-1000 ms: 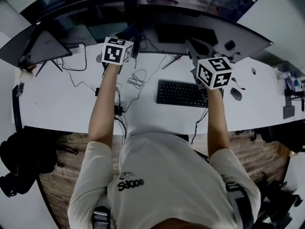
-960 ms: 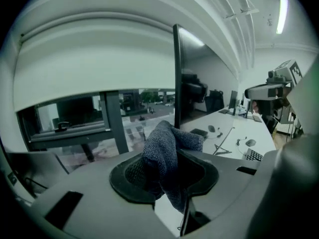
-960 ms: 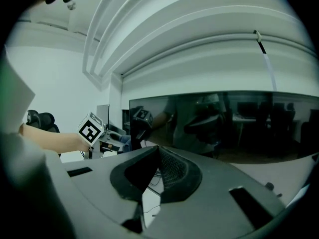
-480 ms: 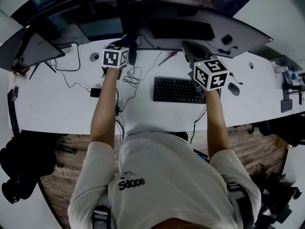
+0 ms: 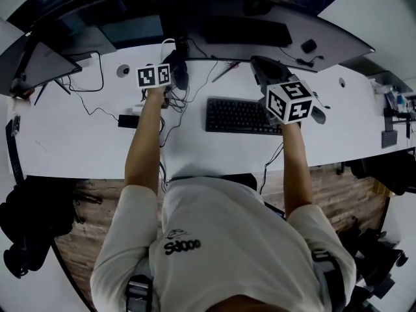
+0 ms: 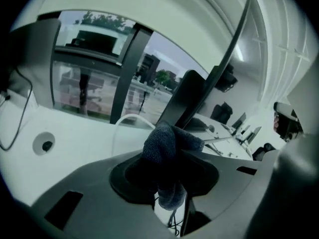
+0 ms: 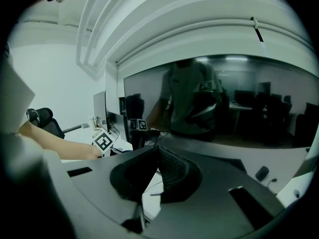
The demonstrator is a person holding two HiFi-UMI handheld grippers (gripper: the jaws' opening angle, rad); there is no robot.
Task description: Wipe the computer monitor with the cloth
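Dark blue-grey terry, the cloth (image 6: 160, 142) is bunched into a soft wad and pinched in the left gripper (image 6: 167, 171), whose jaws close on its middle while a fold stands up above them and a tail hangs below. It looks light and limp, so it should drape and crumple under pressure instead of pushing back. A pinch at the centre, as now, leaves a padded nose to press on the glass. A hold on one corner would probably let it flap and drag.

That gripper sits at the far side of the white desk (image 5: 78, 142), left of the keyboard (image 5: 240, 116), just beside the dark monitor stand (image 6: 184, 98). The monitor (image 7: 249, 108) is a wide curved panel at the far edge. It is likely glossy, fragile and easily rocked on its stand, so light strokes seem wise.

The right gripper (image 7: 157, 151) hangs over the right end of the keyboard, its jaws drawn together at the tips with nothing between them.

From the left gripper view the screen shows only edge-on, as a thin dark line, so I cannot tell whether the cloth touches it. Any dust or smears are lost under reflections of the person and the room. From the head view the cloth itself is hidden behind the marker cube.
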